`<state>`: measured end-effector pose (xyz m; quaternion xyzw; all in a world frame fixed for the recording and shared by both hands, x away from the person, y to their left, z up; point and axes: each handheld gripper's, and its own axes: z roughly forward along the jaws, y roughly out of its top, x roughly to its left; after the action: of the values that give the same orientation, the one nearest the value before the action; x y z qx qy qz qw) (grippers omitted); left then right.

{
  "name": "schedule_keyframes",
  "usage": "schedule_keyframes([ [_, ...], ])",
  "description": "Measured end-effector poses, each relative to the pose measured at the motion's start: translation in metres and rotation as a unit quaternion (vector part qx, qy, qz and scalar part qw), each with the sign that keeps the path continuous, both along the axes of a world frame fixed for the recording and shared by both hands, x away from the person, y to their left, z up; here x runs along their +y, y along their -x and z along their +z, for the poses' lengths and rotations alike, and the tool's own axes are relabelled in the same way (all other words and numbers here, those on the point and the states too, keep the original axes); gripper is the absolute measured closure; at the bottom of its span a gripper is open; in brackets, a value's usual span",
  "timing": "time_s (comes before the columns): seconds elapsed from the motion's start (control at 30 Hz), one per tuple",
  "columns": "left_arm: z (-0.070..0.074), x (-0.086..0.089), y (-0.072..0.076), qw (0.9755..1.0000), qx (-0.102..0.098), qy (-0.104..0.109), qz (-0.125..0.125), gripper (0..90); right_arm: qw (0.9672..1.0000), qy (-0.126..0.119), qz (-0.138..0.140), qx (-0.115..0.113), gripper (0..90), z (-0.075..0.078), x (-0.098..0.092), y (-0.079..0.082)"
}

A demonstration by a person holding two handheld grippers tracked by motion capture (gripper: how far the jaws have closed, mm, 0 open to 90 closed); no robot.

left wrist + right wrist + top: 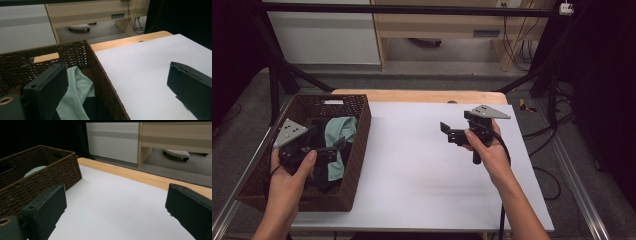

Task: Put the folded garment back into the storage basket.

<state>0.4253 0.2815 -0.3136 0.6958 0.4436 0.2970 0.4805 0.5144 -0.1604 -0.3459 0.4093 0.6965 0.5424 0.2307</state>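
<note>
My left tool hangs over the wicker basket at the left edge of the counter, jaws spread wide and holding nothing. From the left gripper view one jaw sits above the clothes and the other is out past the basket's right wall, over the white counter top. My right tool is well apart, above the counter's right half, also wide open and empty.

What I am after is the pale green garment lying crumpled inside the basket, on top of a dark garment beneath and beside it. I judge it light, soft and limp: it will drape and stretch out as I lift, not hold any shape, and it cannot break. It should not be slippery, but a thin pinch could pull free, or I could catch the dark cloth along with it.

The best place to take hold looks like the raised fold of green near the basket's right wall, where the cloth bunches up. I would bring both jaws inside the wall first, then close on that ridge.
</note>
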Motion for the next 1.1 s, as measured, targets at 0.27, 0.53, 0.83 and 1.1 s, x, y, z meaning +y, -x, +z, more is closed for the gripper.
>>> schedule_keyframes([
  [0.27, -0.005, 0.004, 0.012, 1.0, -0.001, 0.009, -0.003, 3.3, 0.9998, 0.004, -0.018, -0.01, 3.8, -0.006, -0.021, 0.005],
  [0.53, -0.012, 0.007, 0.021, 1.0, -0.004, 0.005, -0.003, 2.4, 0.9993, 0.003, -0.034, -0.016, 4.4, -0.014, -0.039, 0.011],
  [0.83, -0.022, 0.014, 0.025, 0.9998, -0.015, 0.015, 0.005, 3.1, 0.9985, 0.006, -0.046, -0.029, 4.6, -0.022, -0.059, 0.02],
  [1.1, -0.031, 0.013, 0.026, 0.9998, -0.006, 0.016, -0.004, 2.7, 0.9968, -0.003, -0.064, -0.048, 4.5, -0.022, -0.08, 0.025],
])
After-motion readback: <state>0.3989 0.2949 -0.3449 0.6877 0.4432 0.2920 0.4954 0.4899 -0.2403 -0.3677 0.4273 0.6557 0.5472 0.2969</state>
